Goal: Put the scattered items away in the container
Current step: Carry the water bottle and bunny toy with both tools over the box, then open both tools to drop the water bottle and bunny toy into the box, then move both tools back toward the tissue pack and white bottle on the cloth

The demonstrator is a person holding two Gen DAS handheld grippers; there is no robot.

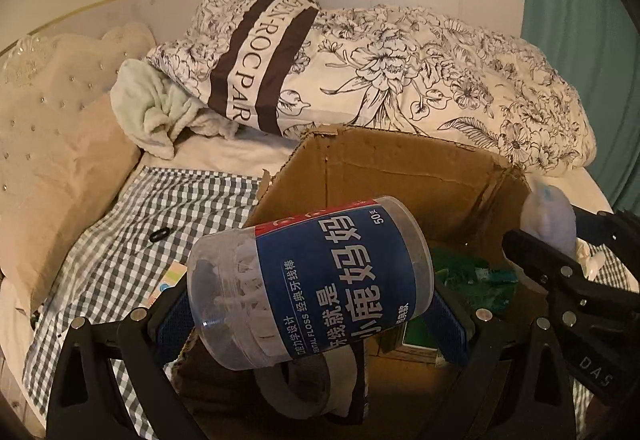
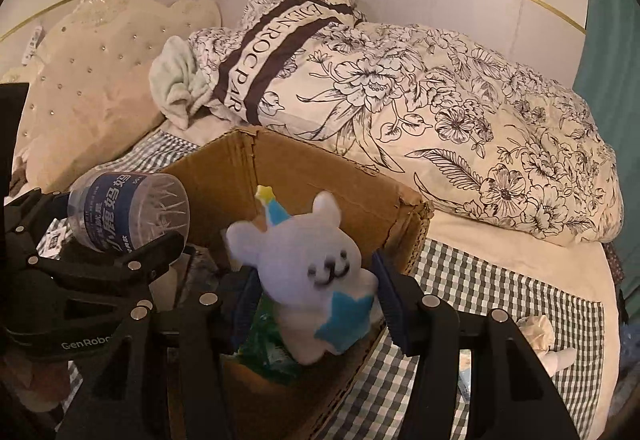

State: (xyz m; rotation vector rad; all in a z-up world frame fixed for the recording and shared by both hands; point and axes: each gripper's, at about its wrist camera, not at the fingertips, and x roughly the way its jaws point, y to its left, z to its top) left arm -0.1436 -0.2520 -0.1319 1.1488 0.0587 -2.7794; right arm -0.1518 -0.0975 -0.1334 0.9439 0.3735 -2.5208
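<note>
A clear jar of dental floss picks (image 1: 312, 280) with a blue label lies tilted between the blue pads (image 1: 172, 324) of my left gripper (image 1: 312, 320), which is shut on it above the near left part of an open cardboard box (image 1: 400, 176). A white plush bear (image 2: 316, 272) with a blue star sits between the pads of my right gripper (image 2: 316, 304), which is shut on it over the same box (image 2: 320, 176). Each wrist view shows the other gripper beside it with its load. A green packet (image 1: 476, 280) lies inside the box.
The box stands on a checked sheet (image 1: 132, 224) on a bed. A floral duvet (image 2: 440, 112), a mint towel (image 1: 156, 108) and a beige cushion (image 2: 92, 80) lie behind it. A black ring (image 1: 160, 235) and a small card (image 1: 168, 280) lie on the sheet; a crumpled white thing (image 2: 536, 328) lies to the right.
</note>
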